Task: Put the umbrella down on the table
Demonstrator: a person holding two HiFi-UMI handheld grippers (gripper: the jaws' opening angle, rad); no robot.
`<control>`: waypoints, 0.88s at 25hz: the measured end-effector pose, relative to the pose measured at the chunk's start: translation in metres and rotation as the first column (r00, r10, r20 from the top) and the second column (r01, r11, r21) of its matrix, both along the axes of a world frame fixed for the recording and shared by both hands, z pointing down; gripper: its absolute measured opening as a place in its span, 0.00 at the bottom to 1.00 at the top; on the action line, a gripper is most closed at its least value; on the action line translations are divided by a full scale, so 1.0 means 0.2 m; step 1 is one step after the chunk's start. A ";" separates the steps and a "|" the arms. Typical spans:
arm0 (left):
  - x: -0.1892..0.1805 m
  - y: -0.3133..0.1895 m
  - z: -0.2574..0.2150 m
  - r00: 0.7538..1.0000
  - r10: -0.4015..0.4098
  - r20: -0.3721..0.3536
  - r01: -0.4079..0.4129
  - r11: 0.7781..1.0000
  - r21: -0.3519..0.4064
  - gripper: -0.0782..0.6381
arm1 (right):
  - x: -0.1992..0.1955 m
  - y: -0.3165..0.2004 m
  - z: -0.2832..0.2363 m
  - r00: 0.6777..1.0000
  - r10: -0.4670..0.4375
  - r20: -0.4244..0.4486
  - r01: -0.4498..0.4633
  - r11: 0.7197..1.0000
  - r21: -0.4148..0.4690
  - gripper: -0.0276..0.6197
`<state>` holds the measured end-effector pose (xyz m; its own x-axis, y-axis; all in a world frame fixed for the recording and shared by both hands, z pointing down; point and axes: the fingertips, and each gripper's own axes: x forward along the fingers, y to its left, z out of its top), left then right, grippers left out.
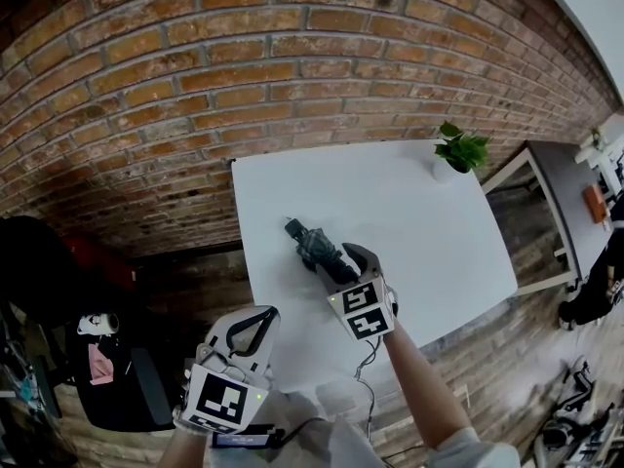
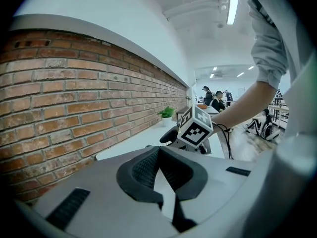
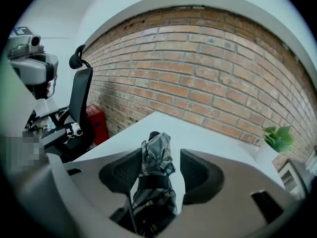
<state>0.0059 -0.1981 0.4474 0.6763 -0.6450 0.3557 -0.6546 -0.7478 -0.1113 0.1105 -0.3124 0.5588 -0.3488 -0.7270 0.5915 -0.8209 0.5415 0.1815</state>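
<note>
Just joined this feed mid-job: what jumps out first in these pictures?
The folded plaid umbrella stands out over the near part of the white table, between the parted jaws of the right hand-held gripper. Behind runs a red brick wall, with a small potted plant on the table's far right corner.

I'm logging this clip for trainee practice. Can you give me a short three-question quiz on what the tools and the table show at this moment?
1. True or false: the left tool is gripping the umbrella.
2. What stands near the far right corner of the white table? A) a potted plant B) a mug C) a desk lamp
3. Fill in: the umbrella sits between the jaws of the ___ tool.

Key: 1 false, since its jaws are together on nothing; 2 A; 3 right, where the right tool has its jaws apart around the umbrella.
</note>
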 end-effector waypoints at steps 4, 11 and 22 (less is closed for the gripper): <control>0.02 0.02 -0.03 1.000 0.009 -0.005 -0.008 1.000 0.008 0.13 | 0.02 0.02 -0.15 1.000 0.012 0.016 -0.014 0.994 0.113 0.41; 0.05 0.04 -0.14 0.999 0.036 -0.016 -0.035 0.998 0.056 0.13 | 0.04 0.15 -0.40 0.996 0.037 0.086 -0.058 0.964 0.260 0.22; 0.13 0.08 -0.34 0.995 0.081 -0.052 -0.073 0.989 0.131 0.13 | 0.18 0.42 -0.75 0.953 0.121 0.278 -0.211 0.924 0.320 0.13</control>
<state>0.0317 -0.1823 0.3792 0.7427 -0.6279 0.2326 -0.6035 -0.7782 -0.1738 0.1456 -0.2287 0.4092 -0.3079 -0.9288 0.2062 -0.9359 0.3346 0.1098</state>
